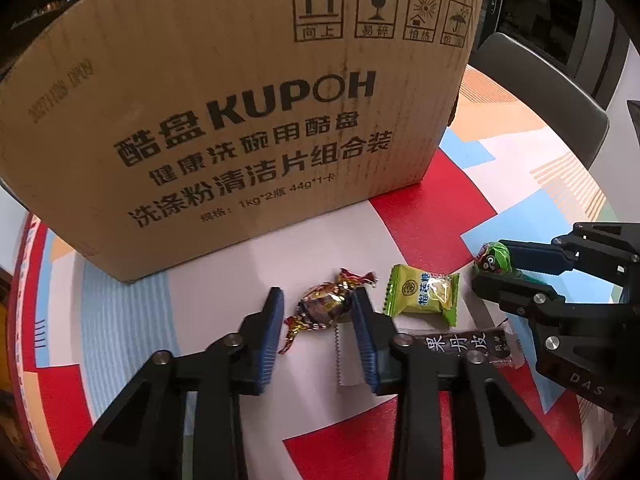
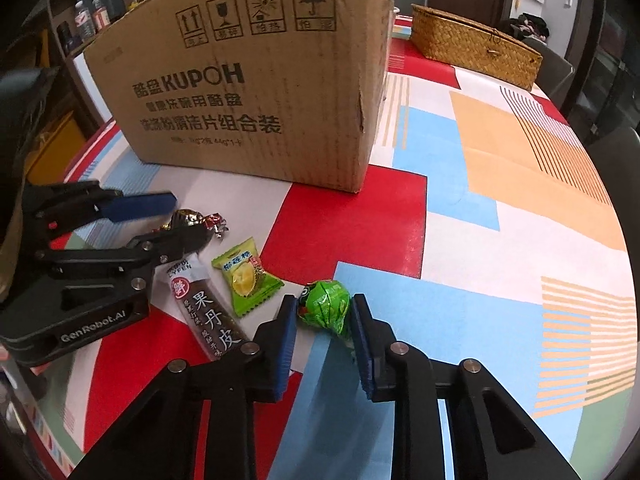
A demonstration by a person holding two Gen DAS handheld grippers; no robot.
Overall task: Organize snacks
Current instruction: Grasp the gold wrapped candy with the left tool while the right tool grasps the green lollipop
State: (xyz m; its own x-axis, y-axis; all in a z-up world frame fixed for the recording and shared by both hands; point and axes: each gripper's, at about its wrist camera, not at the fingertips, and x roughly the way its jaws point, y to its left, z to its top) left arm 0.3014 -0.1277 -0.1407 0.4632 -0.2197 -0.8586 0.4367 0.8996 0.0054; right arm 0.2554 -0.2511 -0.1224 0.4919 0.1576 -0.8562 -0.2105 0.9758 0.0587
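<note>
Several snacks lie on the patterned table in front of a cardboard box (image 1: 224,112). My left gripper (image 1: 318,312) is open around a gold-and-red twist-wrapped candy (image 1: 326,306); its right pad touches the wrapper and the left pad stands apart. My right gripper (image 2: 323,312) has its blue pads against both sides of a green wrapped candy (image 2: 324,306) resting on the table. A green durian candy packet (image 1: 422,294) (image 2: 246,278) and a dark fruit-leather bar (image 1: 468,346) (image 2: 204,312) lie between the two grippers.
The cardboard box (image 2: 256,80) stands upright at the table's back left. A woven basket (image 2: 472,46) sits at the far right end. A grey chair back (image 1: 536,92) stands beyond the table edge. The tablecloth (image 2: 500,220) stretches to the right.
</note>
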